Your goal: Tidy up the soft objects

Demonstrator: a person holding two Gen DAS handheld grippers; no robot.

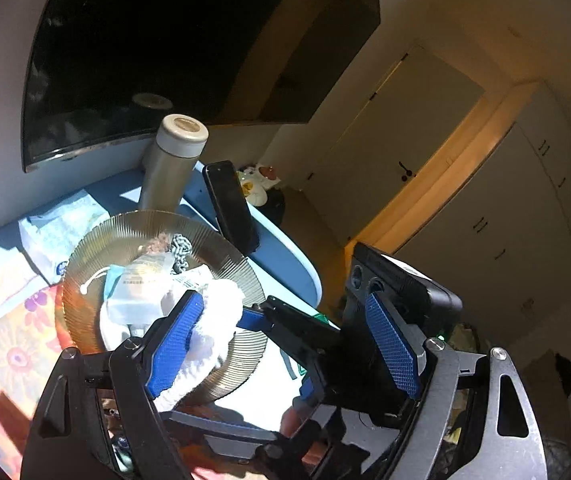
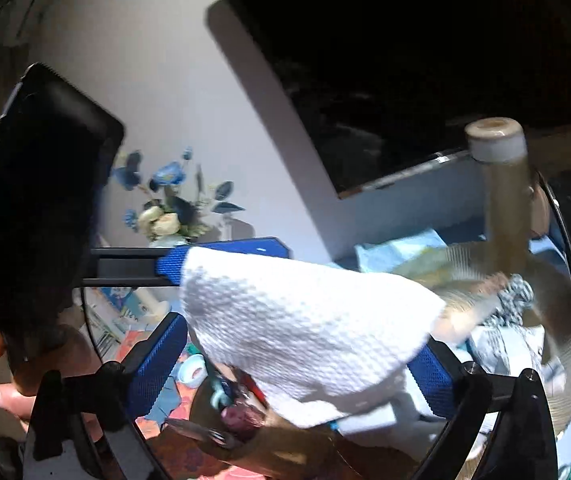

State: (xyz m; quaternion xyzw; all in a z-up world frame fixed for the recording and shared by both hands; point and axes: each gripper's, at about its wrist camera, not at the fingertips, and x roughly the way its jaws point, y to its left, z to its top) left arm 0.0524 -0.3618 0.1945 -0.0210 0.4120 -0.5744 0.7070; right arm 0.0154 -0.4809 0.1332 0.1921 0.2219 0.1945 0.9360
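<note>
A white waffle-textured cloth (image 1: 221,304) lies bunched on an amber ribbed glass plate (image 1: 125,232), beside a plastic packet (image 1: 137,292) and a black-and-white braided band (image 1: 181,252). My left gripper (image 1: 283,303) stands open wide, and its left pad (image 1: 173,344) rests against the cloth's edge. One finger of the right gripper (image 1: 297,324) reaches in between the left fingers, its blue tip at the cloth. In the right wrist view the cloth (image 2: 305,320) spreads across the gap of my right gripper (image 2: 297,340), which is open. Its left pad (image 2: 153,364) is clear of the fabric.
A beige flask (image 1: 173,164) and a black upright phone (image 1: 229,208) stand behind the plate on a blue table (image 1: 285,256). A tissue pack (image 1: 61,228) lies to the left and a dark screen (image 1: 165,40) hangs above. A vase of blue flowers (image 2: 173,208) stands against the wall.
</note>
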